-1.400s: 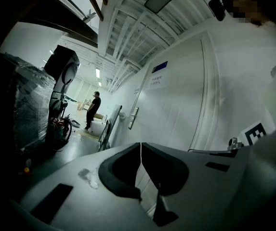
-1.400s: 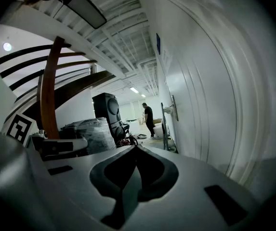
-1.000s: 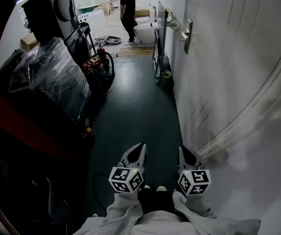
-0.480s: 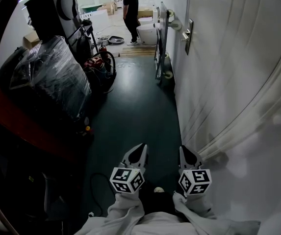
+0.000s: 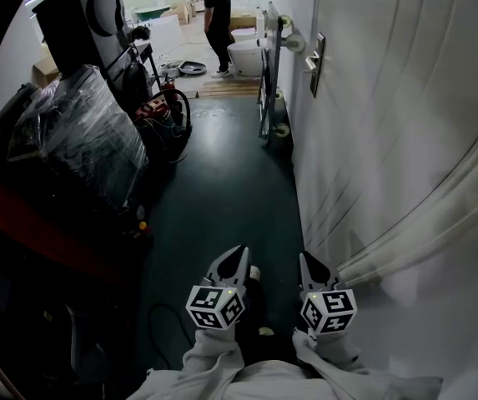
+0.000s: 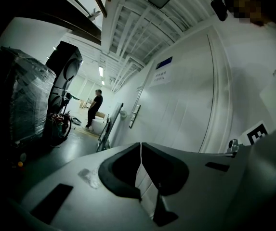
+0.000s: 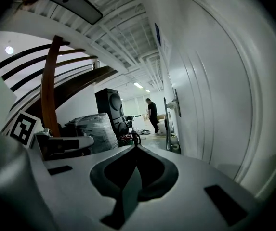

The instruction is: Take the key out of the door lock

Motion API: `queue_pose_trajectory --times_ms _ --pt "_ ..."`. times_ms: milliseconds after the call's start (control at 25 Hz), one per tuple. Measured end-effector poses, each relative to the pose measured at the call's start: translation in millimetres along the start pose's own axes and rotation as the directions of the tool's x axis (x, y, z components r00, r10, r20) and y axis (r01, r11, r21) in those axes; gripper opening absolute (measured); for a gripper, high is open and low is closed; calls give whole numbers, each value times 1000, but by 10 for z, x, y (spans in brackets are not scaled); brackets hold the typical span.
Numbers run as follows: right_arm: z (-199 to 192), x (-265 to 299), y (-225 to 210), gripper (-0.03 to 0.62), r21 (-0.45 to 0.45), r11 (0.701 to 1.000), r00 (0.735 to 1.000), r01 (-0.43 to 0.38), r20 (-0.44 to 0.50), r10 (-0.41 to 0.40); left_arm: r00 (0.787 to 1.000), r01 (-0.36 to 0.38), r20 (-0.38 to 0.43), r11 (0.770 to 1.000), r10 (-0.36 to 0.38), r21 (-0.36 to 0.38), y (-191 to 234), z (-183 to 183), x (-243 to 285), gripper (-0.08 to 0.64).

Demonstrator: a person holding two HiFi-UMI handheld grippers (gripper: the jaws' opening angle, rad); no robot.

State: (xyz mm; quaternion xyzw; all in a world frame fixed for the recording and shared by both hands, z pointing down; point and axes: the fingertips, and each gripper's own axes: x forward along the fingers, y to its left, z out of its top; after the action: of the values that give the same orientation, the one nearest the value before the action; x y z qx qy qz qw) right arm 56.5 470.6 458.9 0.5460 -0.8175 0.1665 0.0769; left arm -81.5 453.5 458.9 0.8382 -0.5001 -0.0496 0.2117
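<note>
The left hand-held gripper (image 5: 237,257) and right hand-held gripper (image 5: 312,265), jaws pressed together on nothing, pointed along the corridor toward the distant door lock (image 5: 316,62), evidently not yet within reach.

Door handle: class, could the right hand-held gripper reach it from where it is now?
Probably not yet. The door handle sits far down the corridor from the right hand-held gripper. The floor along the wall looks free for walking closer.
</note>
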Motion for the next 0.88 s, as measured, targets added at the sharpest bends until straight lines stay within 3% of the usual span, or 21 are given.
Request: queue_pose_trajectory --times_ms 280,880 --pt "244 555 -302 52 11 1000 1000 3 -1 -3 1000 16 -2 1000 -16 13 204 236 715 18" --pt "866 1664 -977 52 61 993 994 105 16 -106 995 87 -52 995 -85 44 723 790 2086 18"
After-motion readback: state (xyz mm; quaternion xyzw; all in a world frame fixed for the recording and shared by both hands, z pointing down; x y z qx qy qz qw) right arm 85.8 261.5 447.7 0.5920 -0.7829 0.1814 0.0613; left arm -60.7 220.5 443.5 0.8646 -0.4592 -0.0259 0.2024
